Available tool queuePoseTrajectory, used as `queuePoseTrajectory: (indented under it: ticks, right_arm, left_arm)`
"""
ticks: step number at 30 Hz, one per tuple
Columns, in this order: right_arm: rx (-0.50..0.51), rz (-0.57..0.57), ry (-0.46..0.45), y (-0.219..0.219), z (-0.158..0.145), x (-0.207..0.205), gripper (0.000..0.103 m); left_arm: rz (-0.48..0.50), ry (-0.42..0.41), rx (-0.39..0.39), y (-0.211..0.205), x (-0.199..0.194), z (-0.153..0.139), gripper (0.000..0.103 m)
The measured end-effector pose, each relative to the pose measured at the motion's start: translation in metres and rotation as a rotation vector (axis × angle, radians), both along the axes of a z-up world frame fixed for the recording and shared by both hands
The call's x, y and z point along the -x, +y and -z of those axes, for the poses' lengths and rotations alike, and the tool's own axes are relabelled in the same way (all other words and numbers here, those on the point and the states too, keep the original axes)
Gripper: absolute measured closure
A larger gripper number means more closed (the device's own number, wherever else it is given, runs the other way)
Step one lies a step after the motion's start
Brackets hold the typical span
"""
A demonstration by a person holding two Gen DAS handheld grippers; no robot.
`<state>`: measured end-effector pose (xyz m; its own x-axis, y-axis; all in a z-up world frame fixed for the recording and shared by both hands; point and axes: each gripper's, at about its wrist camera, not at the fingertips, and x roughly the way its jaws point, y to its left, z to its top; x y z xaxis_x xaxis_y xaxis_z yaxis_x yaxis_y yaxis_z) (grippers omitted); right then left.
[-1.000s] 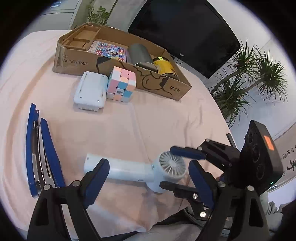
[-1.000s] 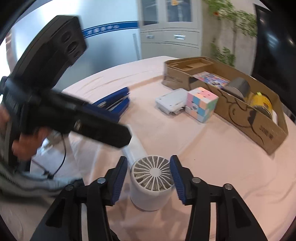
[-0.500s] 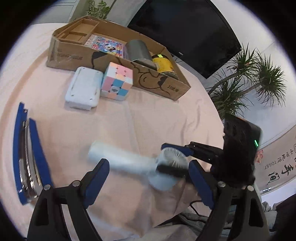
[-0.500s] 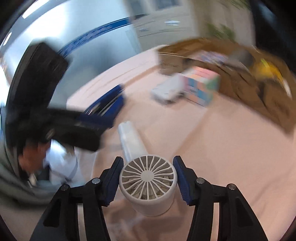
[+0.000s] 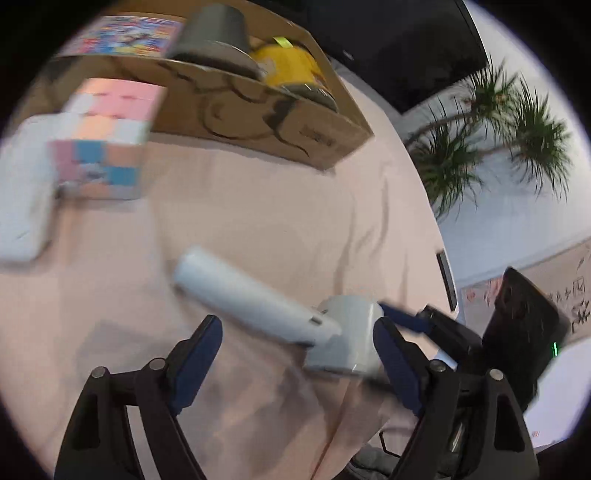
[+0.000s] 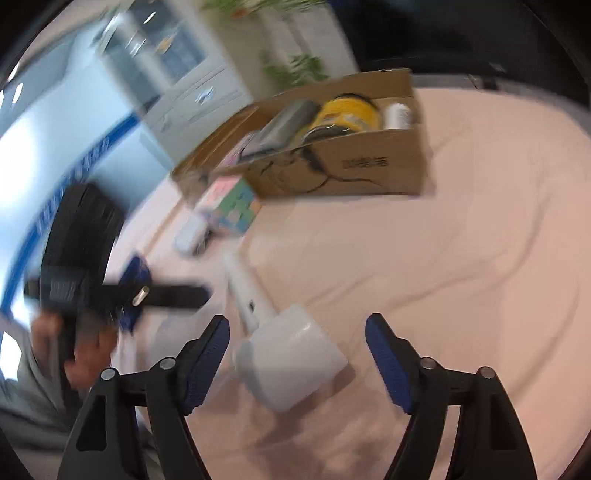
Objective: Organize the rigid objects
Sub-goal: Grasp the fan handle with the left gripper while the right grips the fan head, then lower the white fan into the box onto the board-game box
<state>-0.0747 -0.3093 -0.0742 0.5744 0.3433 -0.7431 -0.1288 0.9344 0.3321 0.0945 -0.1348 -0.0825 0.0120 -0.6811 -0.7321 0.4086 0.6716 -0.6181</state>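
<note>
A white handheld fan (image 5: 280,317) lies on the pink tablecloth, and shows in the right wrist view (image 6: 284,363) with its head between my open right fingers. My right gripper (image 6: 297,354) is open around the fan head without gripping it. My left gripper (image 5: 295,350) is open, just above the fan's handle. The right gripper also shows in the left wrist view (image 5: 406,325), beside the fan head. A pastel puzzle cube (image 5: 107,140) and a white case (image 5: 22,199) lie in front of the cardboard box (image 5: 258,125). Both views are motion-blurred.
The box (image 6: 332,166) holds a grey cylinder (image 5: 214,40), a yellow can (image 5: 291,66), a colourful card (image 5: 129,33) and a white roll (image 6: 397,114). A blue stapler (image 6: 135,280) lies left. The table edge runs at the right, with potted plants (image 5: 498,129) beyond.
My right gripper has opened and let go of the fan head, which now lies tipped on the cloth. Both grippers have swung toward the box; the left has moved closer over the fan.
</note>
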Motion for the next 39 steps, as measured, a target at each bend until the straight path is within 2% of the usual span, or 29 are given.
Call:
queuePoseTrajectory:
  ticks: [2,4,6,10,13,15,18,22,26,29,35,37,39]
  right_arm:
    - [0.053,-0.052,0.008,0.023,0.001,0.003,0.027]
    - [0.042,-0.115,0.011,0.046,0.003,0.008,0.029]
    - [0.012,-0.095,0.014,0.061,0.005,0.011,0.031]
    - [0.098,0.005,0.025,0.085,0.015,-0.001,0.038]
    - [0.114,0.055,0.055,0.091,0.02,-0.013,0.041]
    - [0.145,0.06,0.054,0.097,0.02,-0.017,0.042]
    - [0.131,0.084,0.067,0.1,0.02,-0.019,0.042]
    - [0.087,0.119,0.084,0.102,0.022,-0.024,0.043]
    - [0.119,0.133,0.009,0.11,0.004,-0.022,0.043]
    - [0.138,0.141,-0.078,0.115,-0.025,-0.03,0.043]
    - [0.139,0.144,-0.3,0.128,-0.114,-0.074,0.043]
    - [0.136,0.136,-0.349,0.135,-0.14,-0.094,0.043]
    - [0.098,0.13,-0.357,0.137,-0.156,-0.119,0.043]
  left_arm:
    - [0.005,0.02,-0.044,-0.007,0.002,0.007,0.027]
    - [-0.002,0.048,-0.044,-0.004,0.004,0.013,0.027]
    - [-0.008,0.053,-0.054,0.0,0.007,0.015,0.032]
    - [-0.026,0.087,-0.037,0.008,0.003,0.017,0.038]
    - [-0.057,0.154,-0.011,0.018,-0.004,0.024,0.052]
    - [-0.068,0.182,-0.007,0.024,-0.008,0.028,0.069]
    - [-0.069,0.188,0.013,0.03,-0.008,0.031,0.068]
    - [-0.055,0.112,-0.024,0.028,-0.002,0.022,0.068]
    - [-0.052,0.008,0.011,0.036,-0.003,-0.016,0.069]
    - [-0.039,-0.127,0.026,0.038,-0.012,-0.064,0.071]
    - [-0.033,-0.397,0.037,0.058,-0.055,-0.18,0.071]
    - [-0.023,-0.459,0.025,0.066,-0.073,-0.207,0.071]
    - [-0.022,-0.475,0.014,0.077,-0.093,-0.218,0.071]
